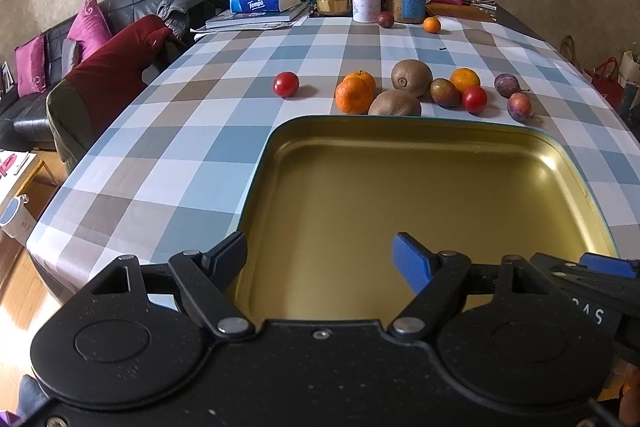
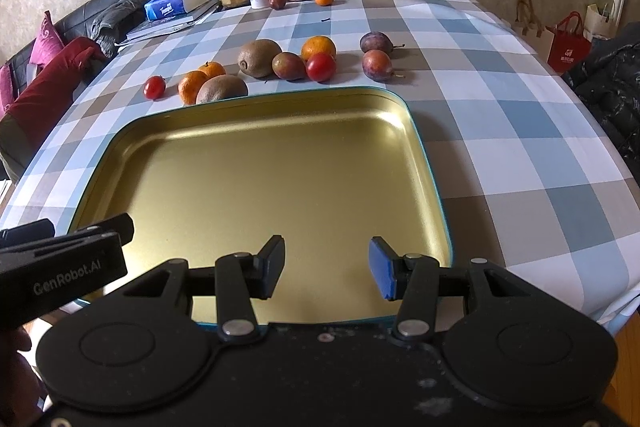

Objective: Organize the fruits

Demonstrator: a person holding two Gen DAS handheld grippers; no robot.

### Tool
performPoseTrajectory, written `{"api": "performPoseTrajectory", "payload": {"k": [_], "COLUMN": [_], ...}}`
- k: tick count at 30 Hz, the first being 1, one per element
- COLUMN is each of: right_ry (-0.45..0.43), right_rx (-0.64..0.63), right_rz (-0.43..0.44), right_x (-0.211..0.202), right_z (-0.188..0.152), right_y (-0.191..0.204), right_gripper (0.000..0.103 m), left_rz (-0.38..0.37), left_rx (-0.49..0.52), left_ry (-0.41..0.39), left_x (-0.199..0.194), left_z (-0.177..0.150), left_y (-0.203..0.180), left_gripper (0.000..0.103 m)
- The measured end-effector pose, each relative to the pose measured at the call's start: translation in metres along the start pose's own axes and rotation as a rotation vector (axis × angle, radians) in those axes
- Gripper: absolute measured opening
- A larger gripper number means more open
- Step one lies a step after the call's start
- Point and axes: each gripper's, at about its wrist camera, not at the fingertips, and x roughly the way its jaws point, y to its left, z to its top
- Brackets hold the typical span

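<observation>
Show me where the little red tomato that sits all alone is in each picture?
Left wrist view: the lone tomato sits left of centre, left of the orange pair.
Right wrist view: the same tomato sits far left, beyond the tin's corner.
Shared landmark: the gold tin tray, just nearer than the fruit.

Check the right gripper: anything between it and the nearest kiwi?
Only the gold tray. The right gripper, open, hovers over its near end, and the kiwi sits on the tablecloth just past the tray's far rim. Nothing lies inside the tray.

Both wrist views low over gold tray (image 1: 276,147), facing fruit beyond
</observation>
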Motion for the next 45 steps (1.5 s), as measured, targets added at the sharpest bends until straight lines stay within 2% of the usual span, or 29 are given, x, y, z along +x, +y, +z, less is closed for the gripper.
{"api": "performPoseTrajectory", "payload": {"k": [45], "right_ry": [0.019], "right_rx": [-0.020], "right_rz": [0.002], "right_x": [0.0031], "right_z": [-0.0027], "right_y": [0.0056], "right_gripper": [0.050], "left_rz": [0.000], "left_rx": [0.006], "left_ry": [0.022], "left_x": [0.0045], "left_z": [-0.0037], "left_y": [-0.0016], "left_gripper": [0.081]}}
